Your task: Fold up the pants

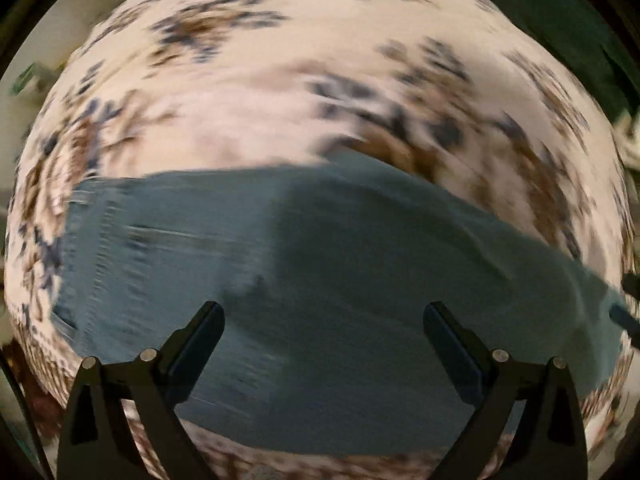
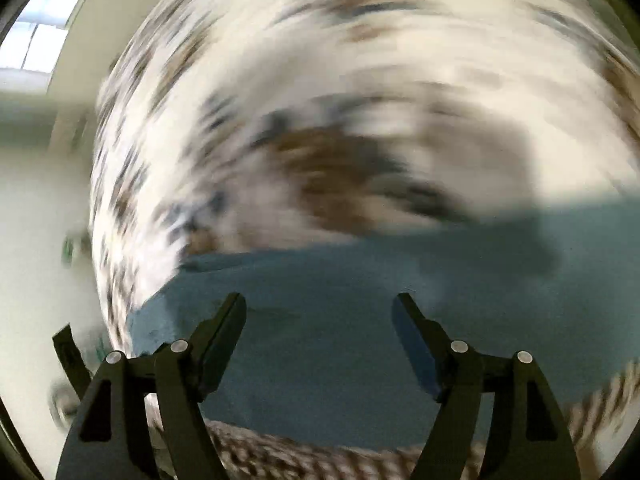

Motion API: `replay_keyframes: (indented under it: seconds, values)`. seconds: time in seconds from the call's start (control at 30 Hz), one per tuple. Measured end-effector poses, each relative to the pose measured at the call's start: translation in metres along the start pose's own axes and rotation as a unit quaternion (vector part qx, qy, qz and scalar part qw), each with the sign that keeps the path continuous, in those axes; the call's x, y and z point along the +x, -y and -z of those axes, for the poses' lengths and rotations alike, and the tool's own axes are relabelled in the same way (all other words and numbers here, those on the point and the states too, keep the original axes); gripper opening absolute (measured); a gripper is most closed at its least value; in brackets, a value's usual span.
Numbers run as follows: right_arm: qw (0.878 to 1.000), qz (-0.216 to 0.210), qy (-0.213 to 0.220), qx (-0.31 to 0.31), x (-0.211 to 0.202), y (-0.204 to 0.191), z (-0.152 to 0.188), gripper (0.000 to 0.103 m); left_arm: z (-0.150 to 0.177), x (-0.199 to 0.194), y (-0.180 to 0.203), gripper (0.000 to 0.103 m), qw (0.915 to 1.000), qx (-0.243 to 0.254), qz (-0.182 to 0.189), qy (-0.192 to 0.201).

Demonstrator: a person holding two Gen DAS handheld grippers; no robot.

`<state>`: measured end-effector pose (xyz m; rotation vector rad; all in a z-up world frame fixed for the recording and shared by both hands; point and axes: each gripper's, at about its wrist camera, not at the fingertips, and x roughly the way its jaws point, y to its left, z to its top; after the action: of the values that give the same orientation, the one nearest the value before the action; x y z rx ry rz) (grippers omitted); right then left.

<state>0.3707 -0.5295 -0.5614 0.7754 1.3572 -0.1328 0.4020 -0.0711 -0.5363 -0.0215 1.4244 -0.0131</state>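
Blue pants [image 1: 320,280] lie spread in a band across the lower half of both blurred views, on a floral-printed cover [image 1: 260,80]. The left gripper [image 1: 324,312] hangs over the cloth at lower centre, fingers wide apart and empty. The right gripper [image 2: 320,304] is likewise spread with nothing between its fingers, seemingly between grasps ahead of a fold. No containers appear.
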Motion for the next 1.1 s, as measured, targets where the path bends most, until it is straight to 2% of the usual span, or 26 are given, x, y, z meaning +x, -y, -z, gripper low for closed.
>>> replay_keyframes:
  seconds: [0.1, 0.13, 0.2, 0.27, 0.3, 0.4, 0.43, 0.5, 0.6, 0.63, 0.67, 0.7, 0.73, 0.77, 0.8, 0.87, 0.97, 1.03, 1.1]
  values:
    - [0.993, 0.013, 0.049, 0.107, -0.038, 0.107, 0.029, 0.078, 0.020, 0.010, 0.059, 0.102, 0.9991, 0.030, 0.019, -0.023]
    - [0.987, 0.009, 0.064, 0.147, -0.048, 0.151, 0.040, 0.078, 0.029, 0.017, 0.080, 0.102, 0.9981, 0.042, 0.028, -0.036]
    - [0.974, 0.008, 0.090, 0.206, -0.056, 0.215, 0.054, 0.078, 0.044, 0.031, 0.120, 0.102, 0.9956, 0.069, 0.029, -0.056]
    - [0.962, -0.025, 0.111, 0.248, -0.052, 0.268, 0.061, 0.078, 0.054, 0.039, 0.147, 0.102, 0.9941, 0.087, 0.026, -0.059]
    - [0.958, -0.038, 0.120, 0.258, -0.047, 0.281, 0.062, 0.078, 0.057, 0.044, 0.162, 0.102, 0.9935, 0.098, 0.018, -0.055]
    - [0.939, -0.129, 0.156, 0.279, -0.035, 0.316, 0.053, 0.078, 0.060, 0.058, 0.185, 0.103, 0.9925, 0.106, 0.019, -0.057]
    - [0.931, -0.161, 0.172, 0.279, -0.030, 0.320, 0.049, 0.077, 0.059, 0.067, 0.188, 0.103, 0.9928, 0.101, 0.014, -0.062]
    - [0.923, -0.198, 0.192, 0.268, -0.024, 0.321, 0.036, 0.077, 0.056, 0.081, 0.187, 0.103, 0.9936, 0.092, 0.015, -0.064]
    - [0.915, -0.224, 0.199, 0.269, -0.006, 0.320, 0.019, 0.077, 0.051, 0.087, 0.186, 0.103, 0.9946, 0.082, 0.019, -0.061]
    - [0.913, -0.223, 0.200, 0.277, -0.001, 0.321, 0.017, 0.070, 0.051, 0.088, 0.186, 0.103, 0.9948, 0.080, 0.015, -0.060]
    - [0.910, -0.217, 0.203, 0.289, 0.003, 0.323, 0.017, 0.046, 0.051, 0.088, 0.187, 0.103, 0.9953, 0.079, 0.010, -0.056]
    - [0.907, -0.209, 0.198, 0.306, 0.006, 0.326, 0.017, 0.030, 0.052, 0.088, 0.188, 0.103, 0.9959, 0.078, 0.008, -0.046]
    - [0.900, -0.220, 0.196, 0.320, 0.006, 0.331, 0.019, 0.017, 0.054, 0.090, 0.194, 0.103, 0.9962, 0.076, 0.006, -0.043]
    - [0.896, -0.224, 0.200, 0.327, 0.006, 0.333, 0.021, 0.011, 0.056, 0.091, 0.198, 0.103, 0.9959, 0.077, 0.004, -0.048]
    - [0.896, -0.217, 0.208, 0.327, -0.003, 0.334, 0.021, 0.010, 0.053, 0.089, 0.199, 0.103, 0.9957, 0.075, 0.006, -0.054]
    - [0.908, -0.197, 0.215, 0.300, -0.013, 0.324, 0.019, 0.009, 0.057, 0.084, 0.203, 0.103, 0.9953, 0.078, 0.004, -0.057]
    - [0.921, -0.170, 0.216, 0.276, -0.027, 0.305, 0.015, 0.009, 0.053, 0.072, 0.201, 0.103, 0.9943, 0.090, -0.028, -0.050]
    - [0.935, -0.133, 0.219, 0.245, -0.043, 0.285, 0.011, 0.008, 0.049, 0.061, 0.196, 0.103, 0.9939, 0.091, -0.052, -0.033]
    - [0.945, -0.107, 0.225, 0.212, -0.061, 0.259, 0.009, 0.008, 0.045, 0.054, 0.187, 0.103, 0.9950, 0.083, -0.051, -0.025]
